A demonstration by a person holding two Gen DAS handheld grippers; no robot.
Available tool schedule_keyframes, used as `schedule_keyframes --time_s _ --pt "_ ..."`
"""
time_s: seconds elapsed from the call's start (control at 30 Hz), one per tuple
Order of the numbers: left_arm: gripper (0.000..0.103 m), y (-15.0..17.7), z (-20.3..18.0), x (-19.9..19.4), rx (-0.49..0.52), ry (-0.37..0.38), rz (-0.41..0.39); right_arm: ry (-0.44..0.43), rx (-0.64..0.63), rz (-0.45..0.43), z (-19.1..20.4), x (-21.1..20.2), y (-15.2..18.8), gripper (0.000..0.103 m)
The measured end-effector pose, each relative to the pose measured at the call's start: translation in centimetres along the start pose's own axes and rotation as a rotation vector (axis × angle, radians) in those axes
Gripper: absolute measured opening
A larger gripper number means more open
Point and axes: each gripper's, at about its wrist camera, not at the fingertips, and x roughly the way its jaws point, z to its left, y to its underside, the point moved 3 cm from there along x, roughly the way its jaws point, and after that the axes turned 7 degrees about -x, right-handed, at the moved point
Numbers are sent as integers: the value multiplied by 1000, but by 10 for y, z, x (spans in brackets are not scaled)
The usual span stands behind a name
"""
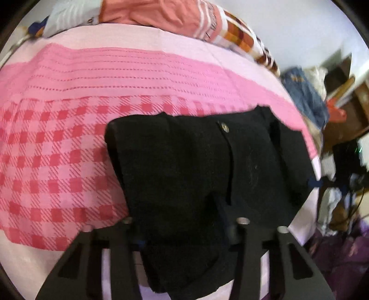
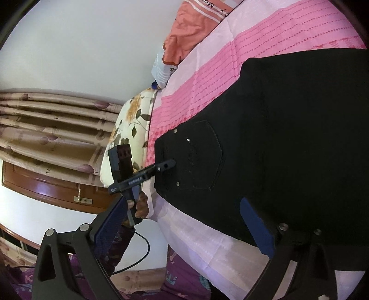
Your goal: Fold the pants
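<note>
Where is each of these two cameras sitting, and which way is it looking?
Left wrist: on the left tool, looking down along its fingers at black pants on a pink bedsheet; its fingers show.
Right wrist: on the right tool, facing across the bed edge; its open fingers, the left tool and a hand show.
Shared: pants, bedsheet.

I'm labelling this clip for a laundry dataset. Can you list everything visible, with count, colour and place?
pants: one, black, lying on the bed
bedsheet: one, pink with checks and stripes, covering the bed
garment: one, orange, at the bed's far edge
pillow: one, cream floral, at the bed's side
curtain: one, beige, on the wall
left hand: one, holding the left gripper's handle
left gripper: one, black, closed on the pants' waist edge
right gripper: one, black with blue pads, open over the pants' edge
</note>
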Motion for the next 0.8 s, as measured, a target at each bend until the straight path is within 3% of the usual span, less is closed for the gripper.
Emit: schedule_keyframes --time_s 0.13,0.23,0.33,0.5,0.8 --pt "28 0 -11 5 74 -61 -25 4 -9 5 4 2 0 97" --pt "25 6 -35 0 192 -183 -85 6 -4 7 4 4 -1 97" --pt "24 12 -54 -5 241 -274 -150 4 1 17 3 9 1 97" --pt "21 11 -59 -15 220 -294 -171 -1 -4 39 3 16 4 97" --pt "20 12 -85 -24 270 -348 -178 -18 -14 36 5 19 7 97"
